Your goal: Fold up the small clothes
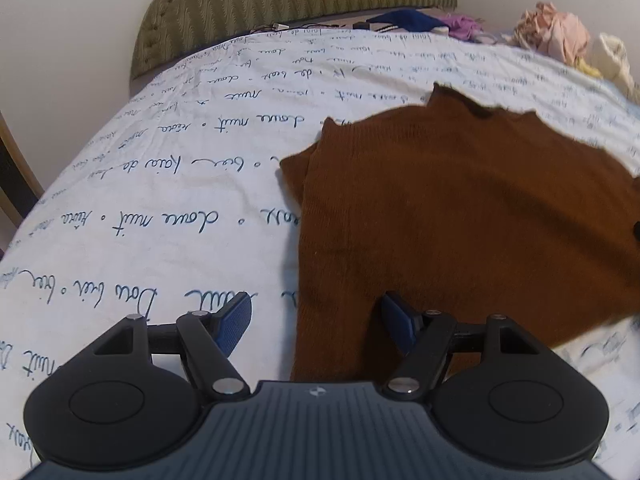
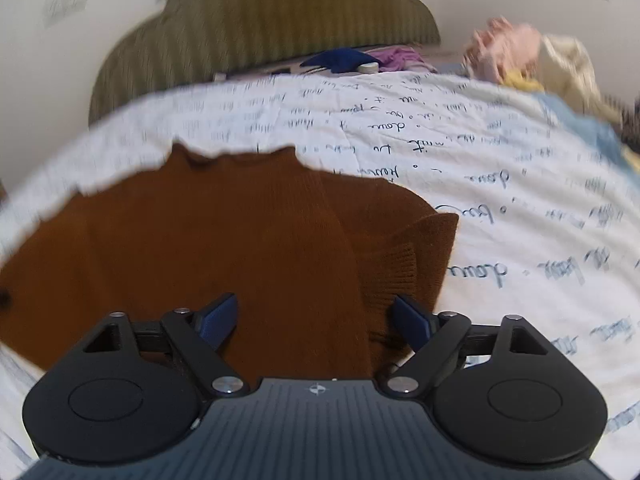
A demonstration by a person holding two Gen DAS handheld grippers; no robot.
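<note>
A brown knit sweater [image 1: 460,208] lies flat on the white bed sheet [image 1: 160,200] printed with handwriting, neck toward the headboard. My left gripper [image 1: 316,304] is open over the sweater's near left edge, one blue pad [image 1: 236,320] above the sheet and the other above the knit. My right gripper [image 2: 314,302] is open low over the sweater [image 2: 220,240], near its right side. There a sleeve [image 2: 400,252] lies folded inward, its ribbed cuff close to the right pad [image 2: 412,324]. Neither pair of pads presses on the fabric.
A green padded headboard [image 1: 296,0] stands at the far end. Blue and purple clothes [image 1: 404,20] lie in front of it. A pile of pink and cream clothes [image 2: 504,48] sits at the far right. A wooden frame [image 1: 12,184] shows at the bed's left edge.
</note>
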